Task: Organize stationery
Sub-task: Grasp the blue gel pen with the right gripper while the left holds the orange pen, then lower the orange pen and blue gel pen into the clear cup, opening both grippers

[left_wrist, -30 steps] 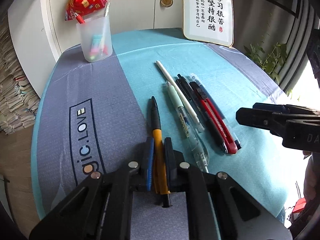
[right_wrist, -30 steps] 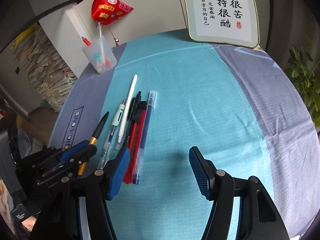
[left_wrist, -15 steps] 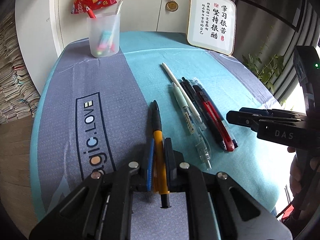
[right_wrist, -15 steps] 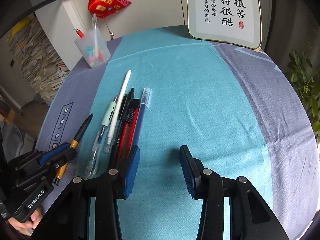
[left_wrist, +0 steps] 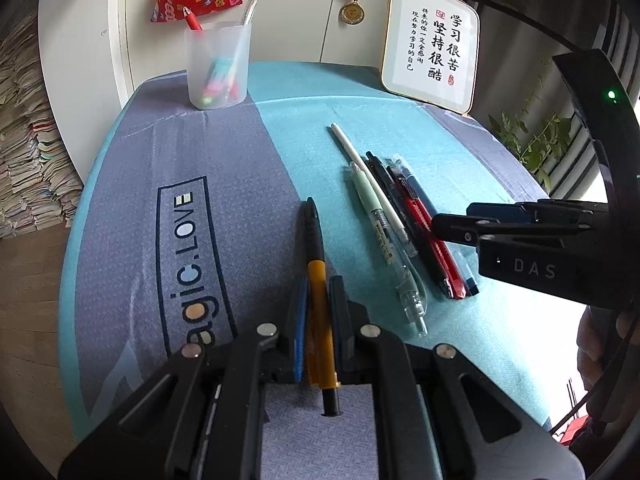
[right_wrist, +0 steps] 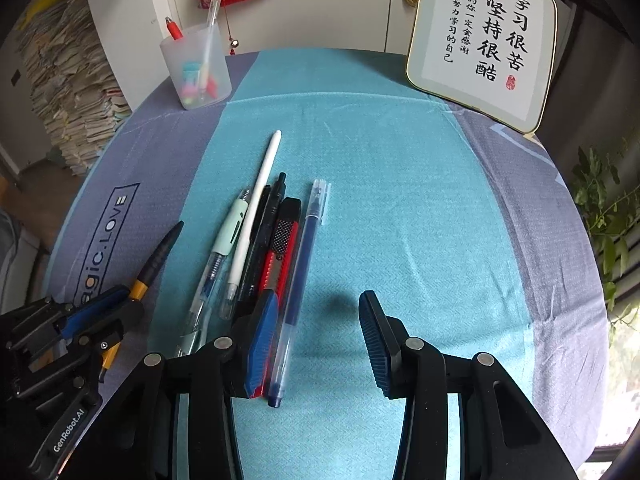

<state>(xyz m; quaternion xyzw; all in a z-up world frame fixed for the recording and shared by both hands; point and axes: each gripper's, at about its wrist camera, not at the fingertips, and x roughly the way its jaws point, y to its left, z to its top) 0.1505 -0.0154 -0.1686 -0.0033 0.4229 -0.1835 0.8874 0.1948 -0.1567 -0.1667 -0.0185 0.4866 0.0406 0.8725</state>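
A home study corner

A table under a teal-and-grey cloth (right_wrist: 400, 184) carries a framed calligraphy plaque (right_wrist: 484, 44) at 1 o'clock and a pen cup (right_wrist: 196, 72) at 11 o'clock; paper stacks (right_wrist: 68, 92) fill 9 o'clock.

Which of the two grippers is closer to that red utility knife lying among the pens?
Right. The right gripper hangs open with its left finger over the end of the red utility knife; the left gripper, shut on the orange-and-black pen, sits off to the knife's left.
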